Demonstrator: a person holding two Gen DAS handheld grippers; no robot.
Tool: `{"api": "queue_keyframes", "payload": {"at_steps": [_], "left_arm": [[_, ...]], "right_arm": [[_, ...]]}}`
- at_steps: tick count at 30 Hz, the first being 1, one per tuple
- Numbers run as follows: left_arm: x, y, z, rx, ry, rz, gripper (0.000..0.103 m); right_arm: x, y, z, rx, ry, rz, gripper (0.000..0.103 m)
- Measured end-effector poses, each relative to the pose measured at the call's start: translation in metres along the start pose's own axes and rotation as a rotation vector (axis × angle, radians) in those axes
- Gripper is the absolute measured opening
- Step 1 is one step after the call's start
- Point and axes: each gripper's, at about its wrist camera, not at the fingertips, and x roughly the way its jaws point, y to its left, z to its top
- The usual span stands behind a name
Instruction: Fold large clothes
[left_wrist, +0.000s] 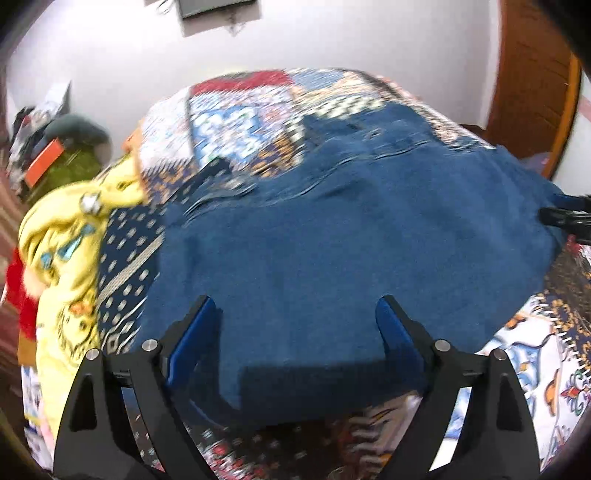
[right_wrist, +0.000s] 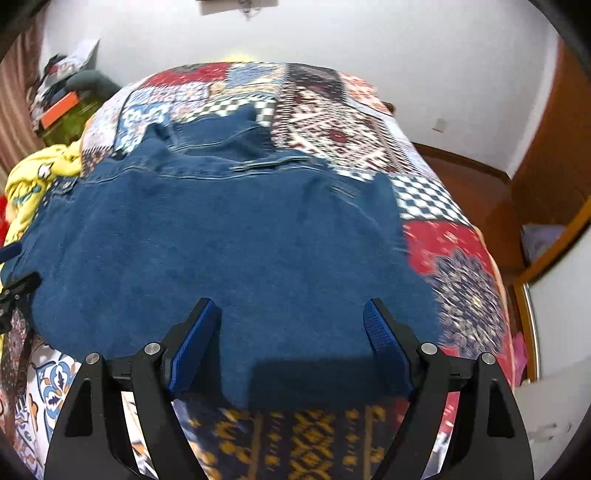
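A large blue denim garment (left_wrist: 332, 236) lies spread flat on the patchwork bed cover (left_wrist: 229, 122); it also shows in the right wrist view (right_wrist: 240, 236), collar end toward the far wall. My left gripper (left_wrist: 295, 310) is open and empty, fingers wide apart just above the garment's near hem. My right gripper (right_wrist: 291, 312) is open and empty over the same near hem, further right. Each gripper's tip shows at the edge of the other's view: the right one (left_wrist: 565, 216), the left one (right_wrist: 14, 288).
A yellow patterned cloth (left_wrist: 66, 258) is bunched at the bed's left edge, with something red (left_wrist: 22, 295) beside it. A cluttered stand (right_wrist: 62, 99) sits in the far left corner. A wooden door (left_wrist: 532, 74) and wood floor (right_wrist: 472, 184) lie right of the bed.
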Motion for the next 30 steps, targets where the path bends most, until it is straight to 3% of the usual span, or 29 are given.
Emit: {"api": "queue_keyframes", "payload": {"at_steps": [4,7,9,13,17,23,30], "left_arm": [[0.0,0.035,-0.015,-0.111,0.033,0.023,0.091],[-0.005,0.052,-0.025,-0.203,0.035,-0.036,0.094],[-0.01,0.056,-0.029,-0.222,0.031,-0.005,0.094],[-0.019,0.064,-0.038,-0.232,0.034,0.085,0.094],[-0.024,0.084,-0.047,-0.303,0.067,0.104,0.094],[-0.036,0.104,-0.062,-0.482,0.071,-0.067,0.094],[-0.01,0.088,-0.078,-0.684,0.118,-0.417,0.093]], "right_arm": [[-0.009,-0.013,-0.008,0.024,0.0,-0.003,0.079],[-0.014,-0.014,-0.013,0.02,0.0,-0.041,0.079],[-0.017,-0.019,-0.016,0.02,0.002,-0.073,0.081],[-0.02,-0.033,-0.019,0.07,0.028,-0.058,0.081],[-0.029,-0.04,-0.022,0.103,0.03,-0.05,0.081],[-0.046,-0.035,-0.021,0.114,-0.013,-0.014,0.081],[-0.044,-0.009,-0.017,0.067,-0.025,0.038,0.082]]}}
